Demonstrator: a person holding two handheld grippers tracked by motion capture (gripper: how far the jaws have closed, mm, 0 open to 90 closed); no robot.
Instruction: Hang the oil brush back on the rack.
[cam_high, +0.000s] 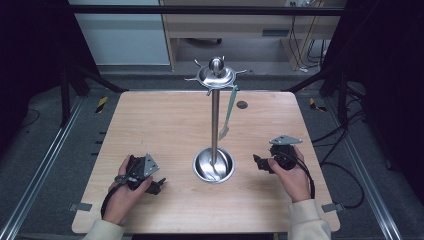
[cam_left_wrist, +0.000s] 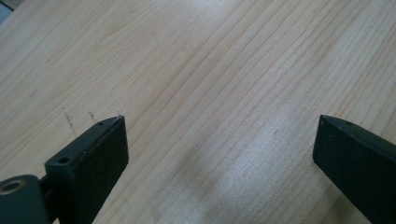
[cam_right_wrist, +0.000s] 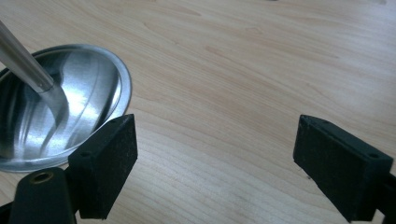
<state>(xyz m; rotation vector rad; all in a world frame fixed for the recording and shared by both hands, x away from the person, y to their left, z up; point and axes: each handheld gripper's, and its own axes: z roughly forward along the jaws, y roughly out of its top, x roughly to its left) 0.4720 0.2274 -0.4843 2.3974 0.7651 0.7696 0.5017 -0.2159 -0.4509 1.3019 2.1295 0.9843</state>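
Two black two-jaw grippers, both mine to run, both released with jaws wide apart over bare wood. Left gripper (cam_high: 161, 185): low on the pale wooden table (cam_high: 150, 125), near its front left, holding nothing. Right gripper (cam_high: 256, 161): near the front right, jaws empty, just beside the stand's base. One polished steel utensil stand (cam_high: 215, 120): upright at table centre, round dished base (cam_right_wrist: 84, 98), slim pole, hooked crown on top. One pale green spatula (cam_high: 228, 116): hanging from a crown hook, clear of both grippers.
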